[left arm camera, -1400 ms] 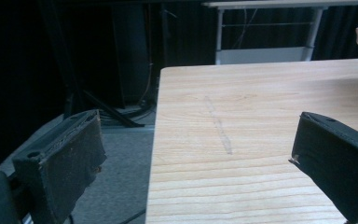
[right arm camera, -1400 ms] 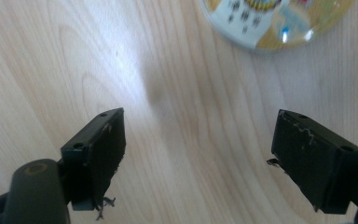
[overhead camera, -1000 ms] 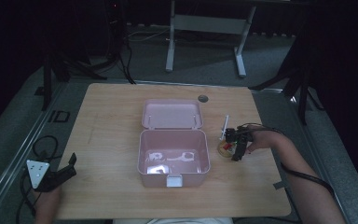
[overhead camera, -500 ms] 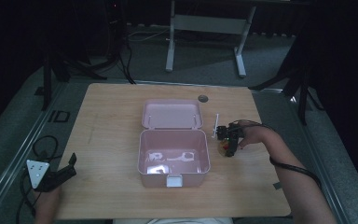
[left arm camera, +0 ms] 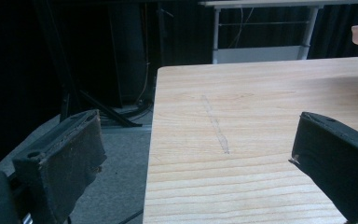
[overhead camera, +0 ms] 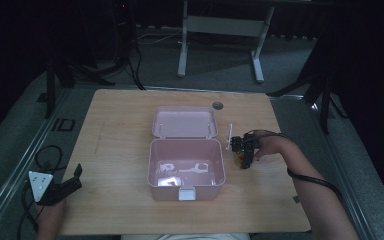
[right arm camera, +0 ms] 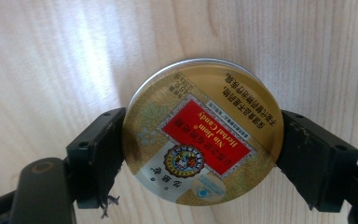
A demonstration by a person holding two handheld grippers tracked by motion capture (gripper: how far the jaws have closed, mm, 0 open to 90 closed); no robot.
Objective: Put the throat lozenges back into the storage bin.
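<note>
**Gripping a candy tin beside an open pink box**

Clamped between the two black jaws of the right gripper (right arm camera: 200, 149), a round gold candy tin (right arm camera: 203, 132) sits flat over the pale wooden table (right arm camera: 51, 56), its red label reading "Nin Jiom Herbal Candy" upside down in the right gripper view. One jaw presses the tin's rim on each side, so the tin fills the gap between them; whether its base touches the wood cannot be told. In the high view the same gripper (overhead camera: 243, 152) points down at the tabletop, the tin a small bright spot beneath it, with the person's right hand (overhead camera: 270, 146) just behind.

Just beside those jaws, toward the middle of the table, stands a pink box (overhead camera: 186, 167) with its hinged lid (overhead camera: 184, 122) thrown back flat on the far side. Inside the box lie a few pale, glossy items (overhead camera: 180, 169), too blurred to name. A thin white stick (overhead camera: 228, 136) stands between the box and the gripper.

Well apart, at the table's near left corner, the left gripper (overhead camera: 55, 187) rests with its jaws spread wide and nothing between them; beyond them the left gripper view shows bare wood grain (left arm camera: 261, 116) and the table's edge.
</note>
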